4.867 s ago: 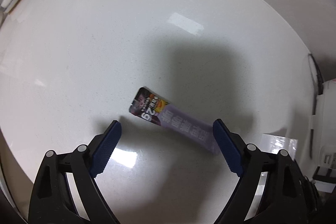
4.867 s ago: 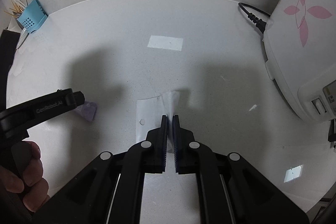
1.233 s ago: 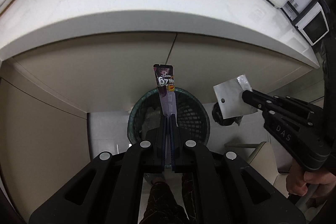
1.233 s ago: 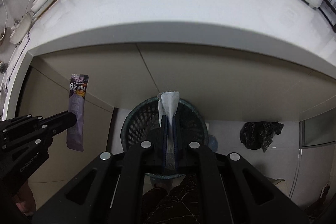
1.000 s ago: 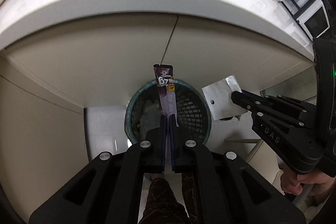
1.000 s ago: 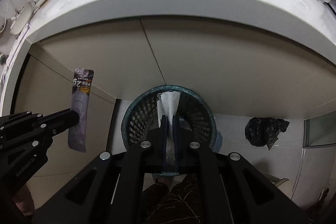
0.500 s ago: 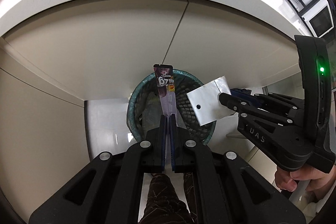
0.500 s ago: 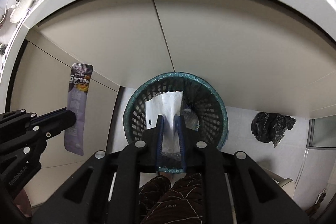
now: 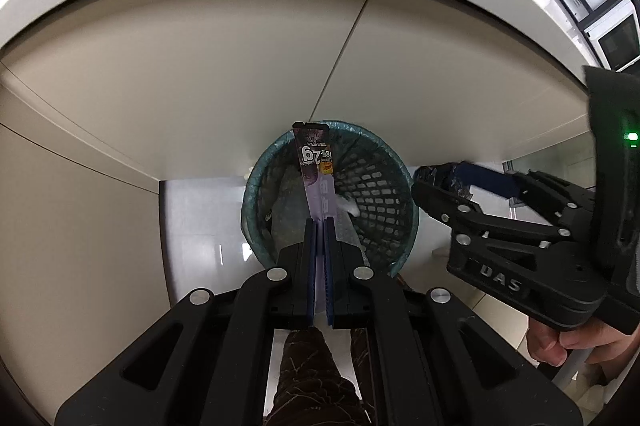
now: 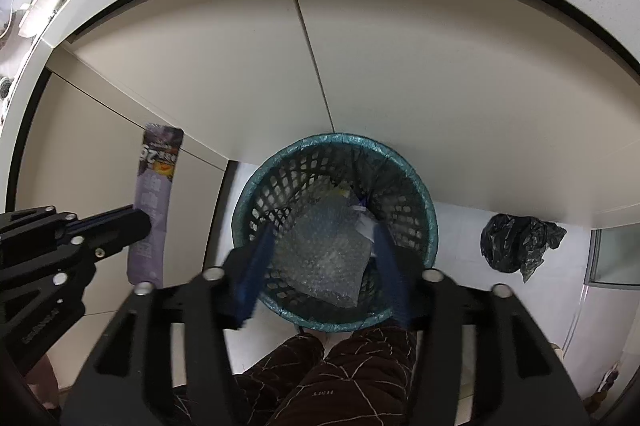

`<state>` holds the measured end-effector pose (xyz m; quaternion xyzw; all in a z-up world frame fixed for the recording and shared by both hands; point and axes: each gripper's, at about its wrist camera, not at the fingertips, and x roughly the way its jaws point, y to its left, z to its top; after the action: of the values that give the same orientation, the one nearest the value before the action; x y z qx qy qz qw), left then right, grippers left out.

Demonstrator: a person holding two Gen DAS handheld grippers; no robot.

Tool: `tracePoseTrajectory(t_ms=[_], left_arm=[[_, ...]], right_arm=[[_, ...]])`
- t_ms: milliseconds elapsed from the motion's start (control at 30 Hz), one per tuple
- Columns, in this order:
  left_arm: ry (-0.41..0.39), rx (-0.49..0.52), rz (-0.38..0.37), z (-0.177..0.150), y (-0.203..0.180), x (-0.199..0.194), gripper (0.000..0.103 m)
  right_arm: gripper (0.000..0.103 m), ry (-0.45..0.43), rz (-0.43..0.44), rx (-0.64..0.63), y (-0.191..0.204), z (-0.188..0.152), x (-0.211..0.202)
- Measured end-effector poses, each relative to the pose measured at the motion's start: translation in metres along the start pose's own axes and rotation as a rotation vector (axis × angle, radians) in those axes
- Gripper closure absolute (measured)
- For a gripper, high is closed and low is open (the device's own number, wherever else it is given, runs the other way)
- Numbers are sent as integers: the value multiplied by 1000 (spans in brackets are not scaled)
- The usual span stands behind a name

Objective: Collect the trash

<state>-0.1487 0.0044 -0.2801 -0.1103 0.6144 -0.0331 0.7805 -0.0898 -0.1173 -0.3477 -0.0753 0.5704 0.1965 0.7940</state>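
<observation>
The right gripper (image 10: 320,266) just spread over the bin (image 10: 424,194); the left gripper (image 9: 319,226) pinches the purple wrapper (image 9: 316,170), not dropped yet

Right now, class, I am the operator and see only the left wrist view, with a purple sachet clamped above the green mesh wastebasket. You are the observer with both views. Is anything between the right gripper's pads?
Observer: No. In the right wrist view the right gripper has just been opening its jaws. They stand wide over the wastebasket with nothing pinched between them.
Operator: What lies in the wastebasket under it?
Observer: A sheet of bubble wrap, with a small white scrap at its upper right edge.
Operator: How does my sachet sit?
Observer: Seen side-on, the purple sachet sticks out past the left gripper on both sides of its fingers.
</observation>
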Motion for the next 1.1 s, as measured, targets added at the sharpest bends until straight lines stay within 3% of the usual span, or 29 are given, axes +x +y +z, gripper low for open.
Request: tracePoseTrajectory(t_ms=[67,167,267,867,967,1033,1100], left_arm=[[8,2,-6,0,-1,5,101],[17,13,-16,3,-5,12,101],[28,29,-25,6,-13,20,101],[102,108,-29,14,-51,62,98],[95,100,-16,17,-51,61,85],[77,95,-5,17,-51,55,66],[52,93,9,20,-52,46,56]], right_arm=[[30,-22,-13,5,-3,-1,-5],[20,-45,-28,27,-12,-3,-14],[17,-62,-45,44,-21,-5,-23],[15,-103,-121,164,-87,-21,-72],[15,-107,-130,167,-88,-20,-79],[15,-119,-136,166,-83,-16,-87],[15,-129,-144,160,-81,-15,-95]])
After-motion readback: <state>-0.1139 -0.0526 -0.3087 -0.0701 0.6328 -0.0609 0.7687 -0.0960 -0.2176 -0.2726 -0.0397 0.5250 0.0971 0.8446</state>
